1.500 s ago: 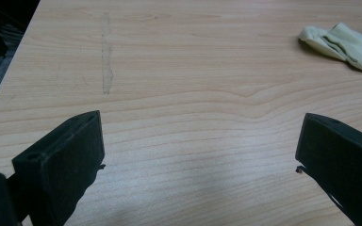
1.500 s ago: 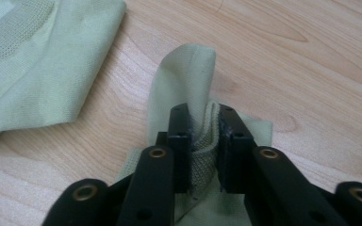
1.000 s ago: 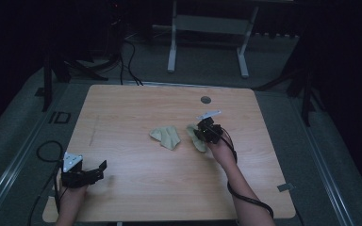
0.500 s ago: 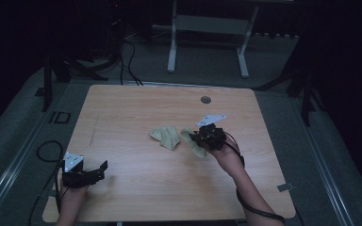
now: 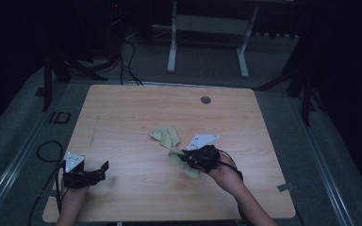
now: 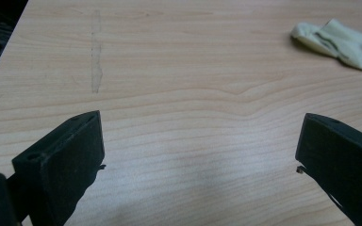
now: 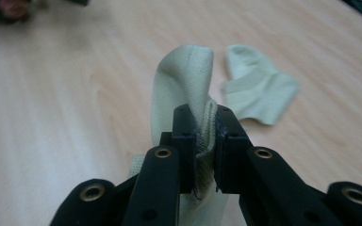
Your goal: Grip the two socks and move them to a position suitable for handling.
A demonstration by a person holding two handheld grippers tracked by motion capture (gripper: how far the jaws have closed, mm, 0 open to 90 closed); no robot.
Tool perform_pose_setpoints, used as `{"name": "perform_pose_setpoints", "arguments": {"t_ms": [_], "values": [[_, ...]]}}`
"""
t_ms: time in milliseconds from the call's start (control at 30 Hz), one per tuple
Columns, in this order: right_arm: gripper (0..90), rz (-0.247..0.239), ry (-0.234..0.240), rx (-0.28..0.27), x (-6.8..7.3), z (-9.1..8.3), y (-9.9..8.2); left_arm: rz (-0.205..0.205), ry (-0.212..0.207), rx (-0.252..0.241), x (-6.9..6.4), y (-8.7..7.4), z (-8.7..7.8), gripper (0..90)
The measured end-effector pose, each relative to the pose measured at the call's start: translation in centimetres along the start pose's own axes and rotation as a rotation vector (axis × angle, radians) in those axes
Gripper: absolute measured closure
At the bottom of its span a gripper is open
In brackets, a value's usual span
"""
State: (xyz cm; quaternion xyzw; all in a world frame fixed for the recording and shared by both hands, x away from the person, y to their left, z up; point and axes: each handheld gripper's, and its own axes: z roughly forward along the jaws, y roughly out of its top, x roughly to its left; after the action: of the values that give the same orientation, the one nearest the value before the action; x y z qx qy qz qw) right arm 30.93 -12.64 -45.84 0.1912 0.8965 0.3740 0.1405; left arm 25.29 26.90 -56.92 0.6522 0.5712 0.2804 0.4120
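Two pale green socks are on the wooden table (image 5: 136, 108). One sock (image 5: 166, 134) (image 7: 257, 84) (image 6: 339, 41) lies flat near the table's middle. My right gripper (image 5: 185, 157) (image 7: 202, 127) is shut on the other sock (image 5: 185, 167) (image 7: 181, 77), which is pinched at its cuff and hangs folded from the jaws, lifted off the wood just right of centre. My left gripper (image 5: 102, 170) (image 6: 200, 155) rests near the front left corner, jaws wide open with nothing between them, pointing towards the socks.
A round cable hole (image 5: 205, 100) sits near the table's far edge. A faint scuff line (image 6: 95, 56) marks the wood on the left. A black cable (image 5: 47, 150) loops beside the table's left edge. A white frame (image 5: 207, 28) stands on the dark floor behind.
My right gripper has carried its sock towards the front of the table and lifted it. The flat sock and my left gripper have stayed where they were.
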Motion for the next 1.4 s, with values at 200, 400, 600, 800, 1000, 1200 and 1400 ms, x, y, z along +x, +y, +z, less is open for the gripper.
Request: {"name": "perform_pose_setpoints", "arguments": {"t_ms": [200,400,600,800,1000,1200,1400], "values": [[80.8,-0.033,0.075,0.028,1.1,1.6,-1.4,0.002,-0.013,0.001,-0.3,0.2,-0.1,1.7],[80.5,-0.052,0.107,0.105,2.4,4.6,-4.1,0.074,-0.076,-0.042,-1.2,0.1,-0.2,1.7],[74.7,-0.067,0.123,0.152,3.3,6.7,-5.3,0.111,-0.104,-0.05,-1.9,0.2,-0.1,1.7],[58.5,-0.059,0.135,0.158,3.7,7.6,-5.5,0.109,-0.11,-0.051,-2.0,0.2,-0.2,1.7],[42.6,-0.045,0.111,0.131,4.4,7.9,-5.7,0.105,-0.132,-0.069,-2.5,0.4,-0.4,1.7],[37.1,-0.011,0.126,0.133,4.2,7.0,-5.0,0.166,-0.324,-0.024,-5.7,1.0,-0.5,2.0],[54.5,0.017,0.112,0.063,4.0,4.6,-3.7,0.303,-0.517,0.006,-11.0,1.4,-0.7,38.7]]}}
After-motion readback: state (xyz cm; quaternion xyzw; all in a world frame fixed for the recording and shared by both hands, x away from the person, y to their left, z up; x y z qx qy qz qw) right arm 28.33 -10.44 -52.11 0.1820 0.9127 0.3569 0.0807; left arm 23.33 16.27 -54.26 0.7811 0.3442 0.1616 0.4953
